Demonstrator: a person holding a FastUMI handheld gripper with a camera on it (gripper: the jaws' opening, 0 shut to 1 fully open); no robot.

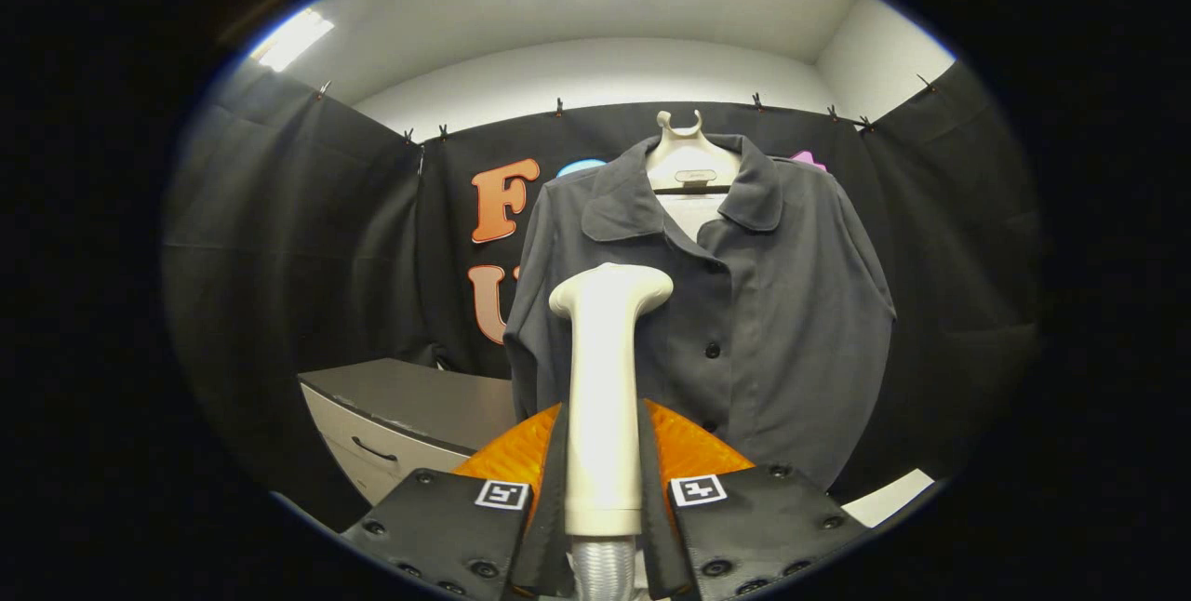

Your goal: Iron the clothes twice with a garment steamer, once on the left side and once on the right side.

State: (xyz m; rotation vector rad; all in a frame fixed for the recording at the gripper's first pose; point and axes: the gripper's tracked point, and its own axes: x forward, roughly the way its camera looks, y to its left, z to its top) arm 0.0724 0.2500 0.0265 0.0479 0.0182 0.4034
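Nearest, the gripper [603, 480] is clamped on the handle of the garment steamer [607, 396], both fingers pressing its sides so the head stands upright and points forward at the cloth. Beyond the fingers, the head sits in front of the left half of the dark shirt [707, 313], which hangs on a hanger [687, 159] so its front falls flat for steaming. Off to the left, lower, stands a cabinet [400, 415]. Judging by this, the left-side pass looks about to begin.
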